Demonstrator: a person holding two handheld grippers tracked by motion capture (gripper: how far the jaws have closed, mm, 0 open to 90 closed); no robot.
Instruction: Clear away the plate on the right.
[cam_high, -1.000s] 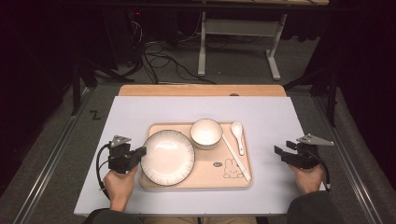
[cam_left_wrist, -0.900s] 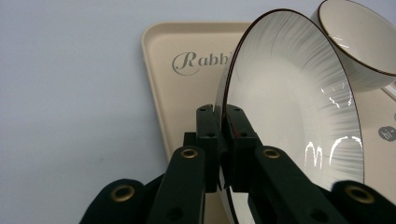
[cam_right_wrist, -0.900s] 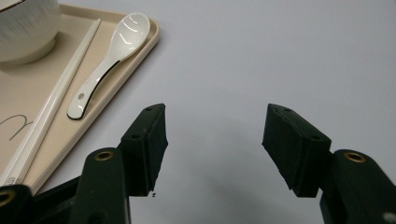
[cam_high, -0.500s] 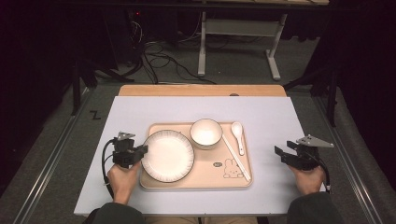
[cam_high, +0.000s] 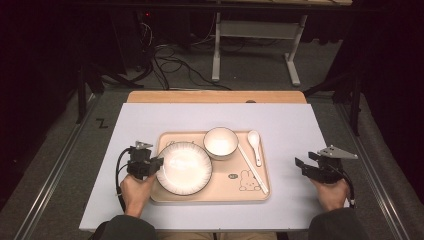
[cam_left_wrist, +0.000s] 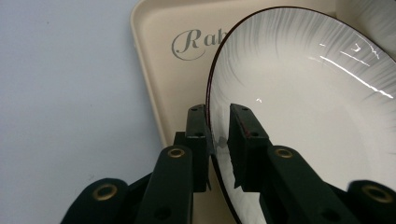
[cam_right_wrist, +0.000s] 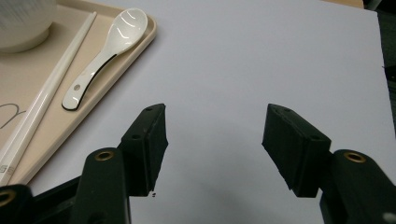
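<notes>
A white plate (cam_high: 185, 168) with a dark rim lies at the left of a beige tray (cam_high: 215, 196). My left gripper (cam_high: 152, 165) reaches over the tray's left edge at the plate's left rim. In the left gripper view the plate's (cam_left_wrist: 303, 93) rim runs between the jaws of that gripper (cam_left_wrist: 219, 112), and a slit of space shows beside the right pad. Those jaws have just been opening, with the rim still between them. My right gripper (cam_high: 302, 166) rests to the right of the tray, its jaws (cam_right_wrist: 212, 119) wide open over bare mat.
The tray also carries a white bowl (cam_high: 220, 142), a white spoon (cam_high: 255, 145) and a pair of white chopsticks (cam_high: 252, 167). A pale mat (cam_high: 150, 120) covers the table. Frame legs and cables lie on the dark floor beyond the far edge.
My left gripper has shifted a little right and down at the plate's left rim. The right hand has stayed in place.
</notes>
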